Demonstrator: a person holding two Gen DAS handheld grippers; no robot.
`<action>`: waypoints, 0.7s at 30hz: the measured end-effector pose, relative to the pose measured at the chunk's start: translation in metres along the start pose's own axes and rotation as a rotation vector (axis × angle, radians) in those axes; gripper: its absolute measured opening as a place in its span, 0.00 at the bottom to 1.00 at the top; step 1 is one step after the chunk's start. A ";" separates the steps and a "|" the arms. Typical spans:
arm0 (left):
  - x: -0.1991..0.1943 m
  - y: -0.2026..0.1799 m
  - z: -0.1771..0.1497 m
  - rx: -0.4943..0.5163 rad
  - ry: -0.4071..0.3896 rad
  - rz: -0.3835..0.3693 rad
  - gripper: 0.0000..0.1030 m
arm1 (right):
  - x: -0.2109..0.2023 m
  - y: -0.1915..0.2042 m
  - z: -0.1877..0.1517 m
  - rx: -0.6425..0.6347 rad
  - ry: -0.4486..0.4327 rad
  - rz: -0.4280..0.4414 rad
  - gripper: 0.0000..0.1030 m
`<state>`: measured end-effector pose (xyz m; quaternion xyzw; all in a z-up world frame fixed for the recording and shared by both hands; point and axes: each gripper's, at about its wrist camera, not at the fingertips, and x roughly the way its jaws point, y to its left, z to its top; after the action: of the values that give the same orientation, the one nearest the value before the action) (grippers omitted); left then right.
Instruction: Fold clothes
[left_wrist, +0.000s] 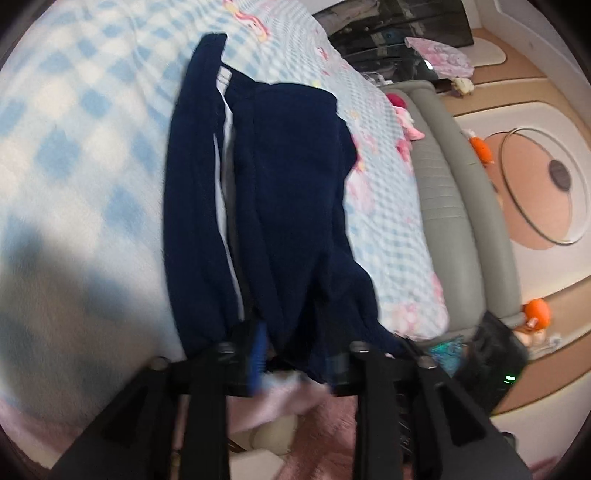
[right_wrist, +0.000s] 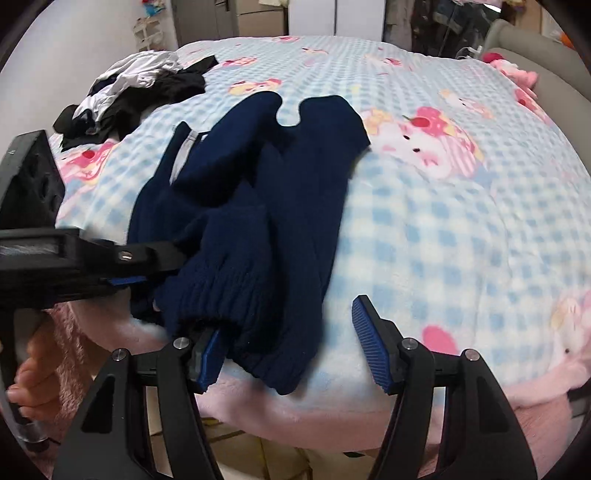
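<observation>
A navy knit sweater (right_wrist: 266, 206) lies folded lengthwise on the blue-checked blanket (right_wrist: 424, 229), with its ribbed hem at the near edge of the bed. In the left wrist view the sweater (left_wrist: 280, 192) stretches away from me, a white strip showing along one fold. My left gripper (left_wrist: 299, 354) stands open with the sweater's near end draped loosely between its fingers; one blue pad (left_wrist: 258, 347) shows and the other is hidden under cloth. My right gripper (right_wrist: 291, 350) is open wide around the hem. Its left pad (right_wrist: 210, 354) touches the knit and its right pad (right_wrist: 373, 347) is clear of it.
A heap of black and white clothes (right_wrist: 136, 88) lies at the far left of the bed. A grey padded bed frame (left_wrist: 443, 192) runs along the right side, with orange toys (left_wrist: 535, 314) on the floor beyond. A hand (right_wrist: 33, 373) holds the left gripper's handle.
</observation>
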<state>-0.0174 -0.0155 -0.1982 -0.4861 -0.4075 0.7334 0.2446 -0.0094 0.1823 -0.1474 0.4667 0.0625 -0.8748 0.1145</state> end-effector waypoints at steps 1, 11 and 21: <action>0.000 0.000 -0.002 -0.006 0.006 -0.016 0.42 | -0.002 -0.001 0.000 0.008 -0.011 -0.001 0.62; 0.009 -0.005 -0.006 -0.069 0.033 -0.117 0.44 | -0.015 -0.006 0.000 0.071 -0.075 0.037 0.62; 0.018 -0.009 -0.007 -0.103 0.032 -0.103 0.46 | -0.010 -0.003 0.005 0.074 -0.050 0.066 0.56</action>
<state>-0.0181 0.0051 -0.2015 -0.4880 -0.4651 0.6900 0.2635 -0.0087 0.1857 -0.1369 0.4503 0.0118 -0.8836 0.1274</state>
